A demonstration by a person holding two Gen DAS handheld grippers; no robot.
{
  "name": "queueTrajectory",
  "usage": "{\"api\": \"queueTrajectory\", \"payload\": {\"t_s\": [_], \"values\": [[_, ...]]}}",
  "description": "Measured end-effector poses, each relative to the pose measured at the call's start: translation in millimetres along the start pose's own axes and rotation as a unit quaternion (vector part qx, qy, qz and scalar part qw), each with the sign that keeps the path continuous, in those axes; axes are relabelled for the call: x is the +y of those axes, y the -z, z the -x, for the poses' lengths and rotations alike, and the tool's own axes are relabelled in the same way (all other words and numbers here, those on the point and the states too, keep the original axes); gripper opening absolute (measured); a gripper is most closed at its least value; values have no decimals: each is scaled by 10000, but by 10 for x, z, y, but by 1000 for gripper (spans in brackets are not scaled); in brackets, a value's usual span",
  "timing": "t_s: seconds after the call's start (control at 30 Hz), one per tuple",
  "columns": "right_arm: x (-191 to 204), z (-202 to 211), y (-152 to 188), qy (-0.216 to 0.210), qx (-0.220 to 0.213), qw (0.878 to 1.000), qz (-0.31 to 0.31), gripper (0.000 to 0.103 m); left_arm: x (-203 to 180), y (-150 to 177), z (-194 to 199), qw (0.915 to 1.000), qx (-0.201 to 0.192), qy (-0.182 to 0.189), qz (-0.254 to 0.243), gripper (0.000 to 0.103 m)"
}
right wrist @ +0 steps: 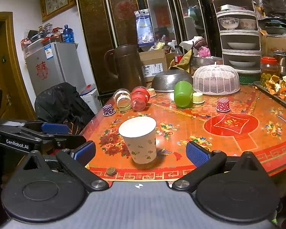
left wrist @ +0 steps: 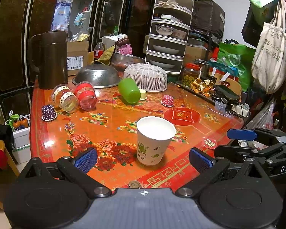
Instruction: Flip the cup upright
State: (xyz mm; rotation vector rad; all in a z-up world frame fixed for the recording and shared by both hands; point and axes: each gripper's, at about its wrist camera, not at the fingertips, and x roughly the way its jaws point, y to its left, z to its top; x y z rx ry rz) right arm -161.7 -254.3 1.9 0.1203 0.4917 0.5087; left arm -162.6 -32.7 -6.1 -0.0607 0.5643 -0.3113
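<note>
A: Item one? Table (left wrist: 47, 126): glossy red-orange floral top.

B: Item two: paper cup (left wrist: 154, 141), tapered, leaf-printed, upright, mouth up, axis vertical, near the front edge.

A: Left gripper (left wrist: 143, 160)?

B: Fingers wide apart, holding nothing, cup between them, seemingly untouched. Right gripper (right wrist: 141, 152) likewise.

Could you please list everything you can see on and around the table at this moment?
paper cup: 1, white with green leaves, upright at near edge
green cup: 1, on its side, mid-table
jars: 2, clear and red, on their sides, left
small dotted cups: 2, purple left, red right, inverted
colander: 1, steel, inverted, far side
food cover: 1, white mesh
jug: 1, brown, far left
coin: 1, near edge
left gripper: open
right gripper: open
</note>
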Motion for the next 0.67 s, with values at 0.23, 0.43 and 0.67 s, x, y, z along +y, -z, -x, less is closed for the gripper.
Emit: {"api": "queueTrajectory", "payload": {"t_s": [0.23,0.43,0.67], "values": [[0,-1,1,0,2,10000,2,102,-4,11,-20,10000,28,19,-11,103],[9,-10,9,-7,2,10000,8,102,-5,8,-15,10000,-15,15,-28,103],[18,-12,15,-7,0,10000,7,102,5,-5,5,10000,-79,3,-11,103]]}}
